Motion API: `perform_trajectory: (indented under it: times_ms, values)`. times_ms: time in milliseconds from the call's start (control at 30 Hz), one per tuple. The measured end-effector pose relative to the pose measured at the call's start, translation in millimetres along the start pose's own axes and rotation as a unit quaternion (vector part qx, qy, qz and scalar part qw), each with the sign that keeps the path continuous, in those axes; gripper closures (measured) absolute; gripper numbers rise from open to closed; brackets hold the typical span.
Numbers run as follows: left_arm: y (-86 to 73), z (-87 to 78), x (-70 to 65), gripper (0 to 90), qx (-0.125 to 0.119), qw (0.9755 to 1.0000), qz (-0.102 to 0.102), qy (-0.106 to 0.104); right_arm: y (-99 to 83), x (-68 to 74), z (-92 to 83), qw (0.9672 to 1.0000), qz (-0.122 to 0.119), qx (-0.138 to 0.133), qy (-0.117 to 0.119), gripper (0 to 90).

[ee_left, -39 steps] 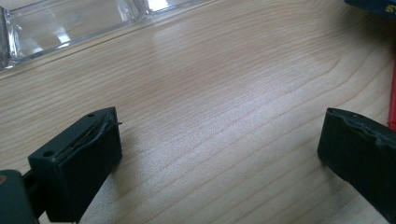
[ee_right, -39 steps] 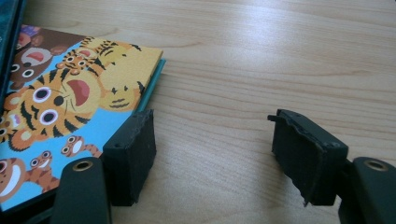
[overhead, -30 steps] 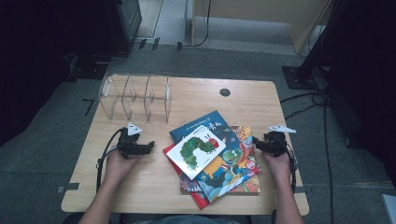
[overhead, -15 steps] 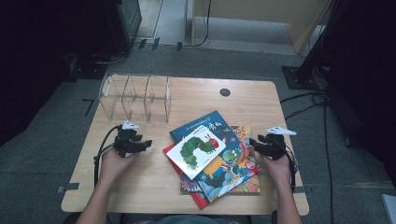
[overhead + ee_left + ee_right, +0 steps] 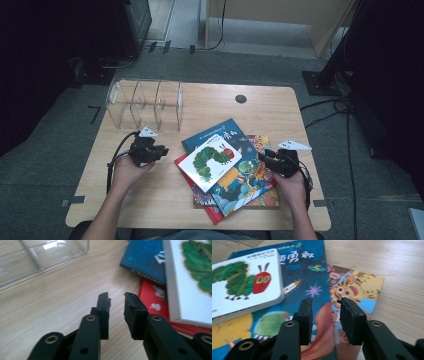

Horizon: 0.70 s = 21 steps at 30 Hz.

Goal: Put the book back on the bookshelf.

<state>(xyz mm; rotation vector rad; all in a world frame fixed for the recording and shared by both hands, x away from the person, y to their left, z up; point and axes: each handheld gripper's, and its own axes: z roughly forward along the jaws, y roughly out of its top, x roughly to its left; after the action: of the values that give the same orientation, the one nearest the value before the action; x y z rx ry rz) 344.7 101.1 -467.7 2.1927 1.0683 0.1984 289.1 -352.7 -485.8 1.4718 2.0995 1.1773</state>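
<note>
A pile of picture books lies right of the table's middle, topped by a white caterpillar book (image 5: 210, 162) (image 5: 242, 285) (image 5: 192, 280). Under it are a blue book (image 5: 222, 134) (image 5: 309, 272) (image 5: 147, 260), a tiger book (image 5: 357, 292) and a red book (image 5: 155, 302). My left gripper (image 5: 164, 150) (image 5: 116, 296) hovers over bare wood just left of the pile. Its jaws have just been closing and stand a narrow gap apart, nothing between them. My right gripper (image 5: 261, 156) (image 5: 325, 301) hangs over the pile's right side. Its jaws have also been closing, and their gap is empty.
A clear plastic rack (image 5: 145, 105) (image 5: 37, 257) with upright dividers stands at the back left of the wooden table (image 5: 165, 200). A small dark round hole (image 5: 241, 99) sits near the far edge. Cables trail from both grippers toward the front edge.
Both grippers' jaws have narrowed. The left gripper has lifted a little off the table. The right gripper has shifted left over the edge of the book pile.
</note>
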Motion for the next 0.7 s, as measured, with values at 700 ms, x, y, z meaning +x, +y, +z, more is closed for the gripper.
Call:
perform_trajectory:
  times_ms: [700]
  values:
    - [13.4,22.5,-32.0,84.5,0.029,0.9960,0.055,-0.065,-7.5,42.5,12.9,0.9980,-0.026,0.033,0.047,87.9]
